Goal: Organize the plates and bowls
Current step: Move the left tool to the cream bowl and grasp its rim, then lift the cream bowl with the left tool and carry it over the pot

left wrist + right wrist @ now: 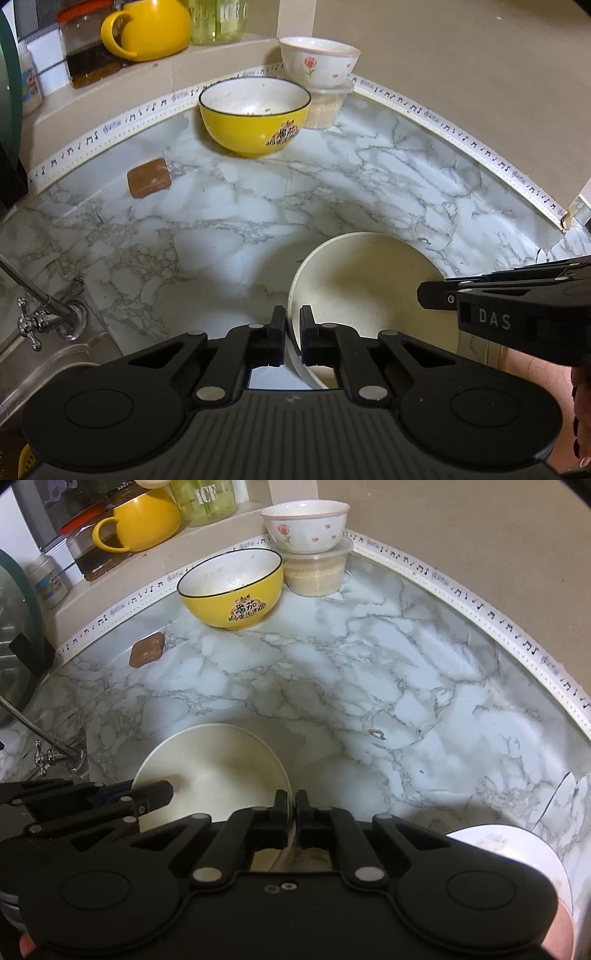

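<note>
Left gripper (293, 325) and right gripper (294, 808) each pinch opposite rims of a shallow cream ceramic plate (369, 291), apparently to lift it level off the marble-patterned counter (229, 221).

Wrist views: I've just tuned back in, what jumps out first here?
Nearest the cameras, a cream bowl sits on the marble counter with the left claw shut on its left rim and the right claw shut on its right rim. At the back stand a yellow bowl and a tulip bowl stacked on a lidded plastic tub.
</note>
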A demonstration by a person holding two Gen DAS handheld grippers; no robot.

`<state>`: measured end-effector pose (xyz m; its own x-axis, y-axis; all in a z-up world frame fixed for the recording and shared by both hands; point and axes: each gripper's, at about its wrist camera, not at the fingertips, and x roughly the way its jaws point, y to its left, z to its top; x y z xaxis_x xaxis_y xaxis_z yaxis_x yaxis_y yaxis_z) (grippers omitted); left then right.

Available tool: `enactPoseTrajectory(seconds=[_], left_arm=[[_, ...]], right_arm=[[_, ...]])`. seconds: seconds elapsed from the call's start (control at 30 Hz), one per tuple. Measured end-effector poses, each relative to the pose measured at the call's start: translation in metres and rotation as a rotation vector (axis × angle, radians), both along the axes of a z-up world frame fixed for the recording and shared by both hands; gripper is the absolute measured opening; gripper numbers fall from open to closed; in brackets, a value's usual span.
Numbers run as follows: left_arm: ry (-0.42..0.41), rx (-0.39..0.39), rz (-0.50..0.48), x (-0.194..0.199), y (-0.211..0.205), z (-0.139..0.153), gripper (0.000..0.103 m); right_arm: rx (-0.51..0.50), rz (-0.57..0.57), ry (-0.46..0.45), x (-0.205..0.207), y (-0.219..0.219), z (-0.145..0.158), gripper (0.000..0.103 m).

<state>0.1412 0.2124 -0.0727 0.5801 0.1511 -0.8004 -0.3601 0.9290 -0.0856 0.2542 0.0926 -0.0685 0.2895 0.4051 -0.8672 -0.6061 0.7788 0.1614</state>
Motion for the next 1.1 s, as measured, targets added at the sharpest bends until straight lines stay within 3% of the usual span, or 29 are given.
enactPoseTrajectory(seconds=[0.43,0.8,1.1], left_arm=[[-0.093,0.041,-0.07,-0.003,-0.036,0.062,0.007],[-0.154,0.088,-0.219,0.009,-0.127,0.108,0.007],[-0.157,0.093,-0.371,0.036,-0.226,0.119,0.007]], right_arm=[[0.056,-0.055,-0.064,-0.008,-0.039,0.055,0.005],[0.075,-0.178,-0.15,-0.014,-0.126,0.103,0.005],[0.044,-0.297,-0.183,-0.01,-0.225,0.118,0.006]])
